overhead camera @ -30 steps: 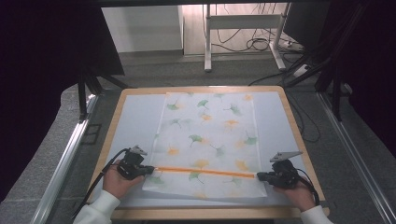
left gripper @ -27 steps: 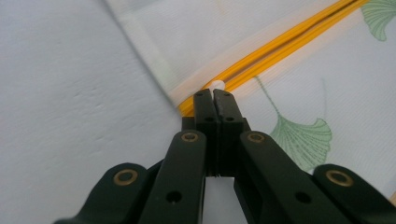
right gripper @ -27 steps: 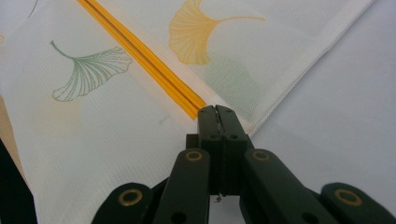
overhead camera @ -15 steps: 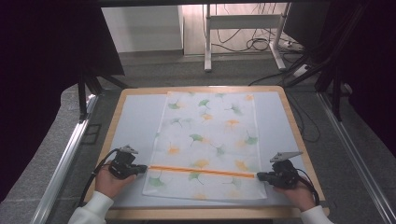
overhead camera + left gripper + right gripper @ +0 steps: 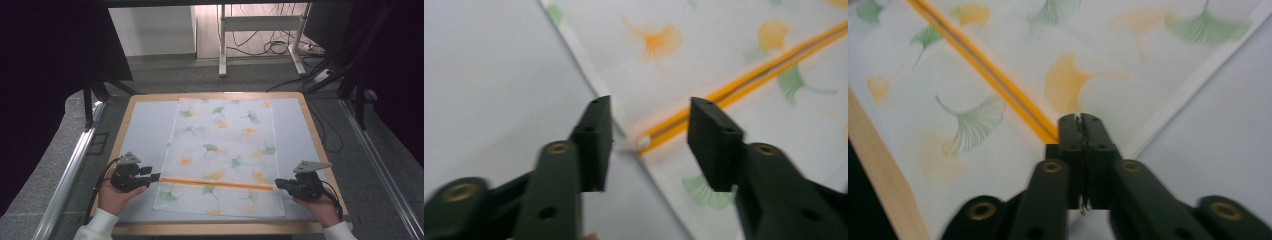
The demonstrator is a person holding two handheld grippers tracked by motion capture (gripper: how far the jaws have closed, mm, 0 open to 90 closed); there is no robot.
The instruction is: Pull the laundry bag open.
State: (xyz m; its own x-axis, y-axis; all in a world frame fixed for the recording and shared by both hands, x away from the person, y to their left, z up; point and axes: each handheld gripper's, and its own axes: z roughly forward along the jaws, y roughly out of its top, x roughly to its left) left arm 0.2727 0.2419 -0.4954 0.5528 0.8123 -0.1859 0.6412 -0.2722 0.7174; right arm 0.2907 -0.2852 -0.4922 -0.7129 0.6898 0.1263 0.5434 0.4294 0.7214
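Observation:
A white cloth (image 5: 225,145) printed with green and orange ginkgo leaves lies flat on the pale mat (image 5: 145,125). An orange stripe (image 5: 217,183) crosses it near the front. My left gripper (image 5: 155,176) rests at the stripe's left end. In the left gripper view it (image 5: 650,125) is open, with the stripe's end (image 5: 646,142) lying between the jaws, untouched. My right gripper (image 5: 278,184) sits at the stripe's right end. In the right gripper view it (image 5: 1080,120) is shut on the cloth's edge (image 5: 1193,85), where the stripe (image 5: 988,70) ends.
The mat covers a wooden table (image 5: 310,125) with a raised rim. Bare mat (image 5: 292,130) lies on both sides of the cloth. Metal rails (image 5: 70,170) run along the table's sides. Beyond it are a frame's legs and cables (image 5: 272,47) on the floor.
My left gripper has drawn back a little to the left, off the cloth's edge. The right gripper and the cloth have stayed in place.

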